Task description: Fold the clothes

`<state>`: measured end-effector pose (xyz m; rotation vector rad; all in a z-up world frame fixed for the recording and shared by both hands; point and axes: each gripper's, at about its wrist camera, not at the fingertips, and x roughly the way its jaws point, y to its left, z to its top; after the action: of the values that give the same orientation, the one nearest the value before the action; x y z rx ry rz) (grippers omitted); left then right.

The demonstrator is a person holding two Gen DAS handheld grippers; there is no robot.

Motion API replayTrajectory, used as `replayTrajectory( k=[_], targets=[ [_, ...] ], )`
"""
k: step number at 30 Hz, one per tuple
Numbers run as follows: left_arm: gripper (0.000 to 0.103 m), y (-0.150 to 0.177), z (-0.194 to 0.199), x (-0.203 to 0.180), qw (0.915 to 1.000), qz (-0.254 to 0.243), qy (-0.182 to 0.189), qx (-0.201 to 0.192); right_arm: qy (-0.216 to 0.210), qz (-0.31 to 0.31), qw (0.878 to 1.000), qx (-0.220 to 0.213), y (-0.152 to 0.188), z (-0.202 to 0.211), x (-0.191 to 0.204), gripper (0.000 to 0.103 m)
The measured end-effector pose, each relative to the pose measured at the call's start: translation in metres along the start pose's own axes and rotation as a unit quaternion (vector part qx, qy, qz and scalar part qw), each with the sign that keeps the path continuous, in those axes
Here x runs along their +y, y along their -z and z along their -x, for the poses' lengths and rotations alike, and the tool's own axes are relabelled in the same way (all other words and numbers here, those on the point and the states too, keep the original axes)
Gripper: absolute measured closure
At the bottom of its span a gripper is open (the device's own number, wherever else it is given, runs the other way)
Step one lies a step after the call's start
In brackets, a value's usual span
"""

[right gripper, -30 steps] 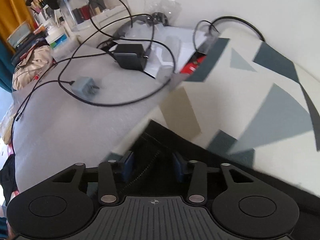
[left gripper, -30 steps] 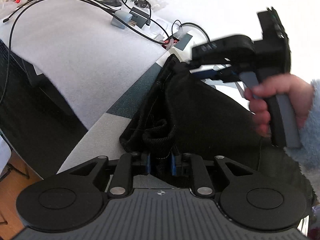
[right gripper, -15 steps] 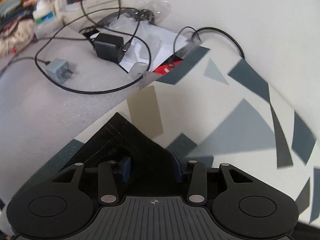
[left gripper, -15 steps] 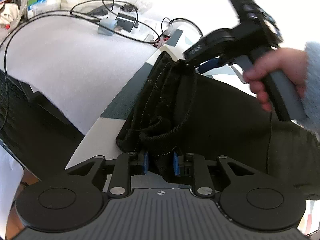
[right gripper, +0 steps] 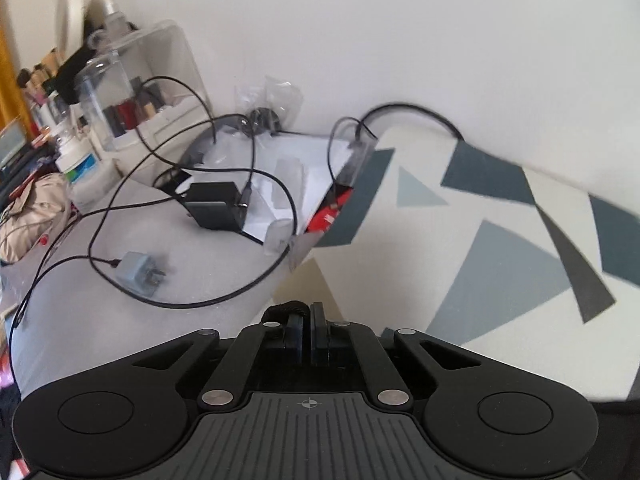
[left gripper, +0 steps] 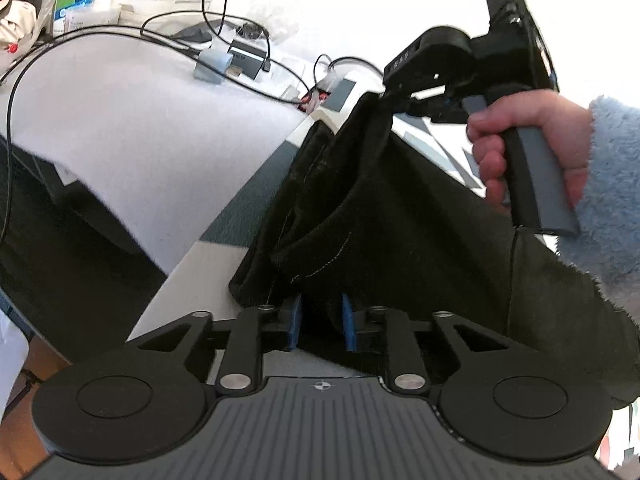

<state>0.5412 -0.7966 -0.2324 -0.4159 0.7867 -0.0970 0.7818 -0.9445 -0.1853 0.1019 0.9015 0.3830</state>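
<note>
Black garment (left gripper: 400, 216): draped over the patterned cover (right gripper: 500, 248) with grey and dark geometric patches, one corner lifted clear of the surface. Right tongs (left gripper: 390, 94): pressed fully together after just closing, clamped on that raised corner; a small bunch of black fabric visible at the tips in the right wrist view (right gripper: 310, 314). Handle of the right tongs gripped by a hand (left gripper: 532, 144) emerging from a fluffy light blue sleeve (left gripper: 612, 192). Left tongs (left gripper: 322, 322): blue pads (left gripper: 295, 320) partly apart, having just been opening; near edge of the garment lying between them, fabric hanging loose there, no firm pinch visible. Fold of the garment running from the raised corner down toward the left tongs, with light stitching lines showing on the cloth. White padded desk (left gripper: 140, 128) beside the patterned cover, carrying looped black cables (right gripper: 192, 184), a black power adapter (right gripper: 216, 206) and a grey plug (right gripper: 138, 272). Clear organiser box (right gripper: 132, 104) with small bottles standing at the far edge of the desk against the white wall (right gripper: 400, 32). Red packaging (right gripper: 332, 208) wedged between the desk and the patterned cover.
</note>
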Motion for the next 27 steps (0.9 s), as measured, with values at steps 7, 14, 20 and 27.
replayTrajectory(
  k=[7,14,20,27],
  targets=[
    [0.062,-0.008,-0.007,0.015,0.9981,0.053,0.026,-0.016,-0.002,-0.016,1.0,-0.013,0.002,0.005,-0.011,0.1],
    [0.066,-0.01,-0.02,0.026,0.9941,0.09,0.051,-0.031,-0.004,0.0,1.0,-0.016,-0.003,0.011,-0.016,0.1],
    [0.093,-0.01,-0.004,0.015,0.9939,0.094,0.036,-0.044,-0.012,-0.002,1.0,-0.008,-0.002,0.011,-0.02,0.1],
    [0.094,0.005,0.021,0.016,0.9901,0.115,0.052,-0.062,-0.012,0.035,0.999,0.023,0.0,-0.014,0.008,0.1]
  ],
)
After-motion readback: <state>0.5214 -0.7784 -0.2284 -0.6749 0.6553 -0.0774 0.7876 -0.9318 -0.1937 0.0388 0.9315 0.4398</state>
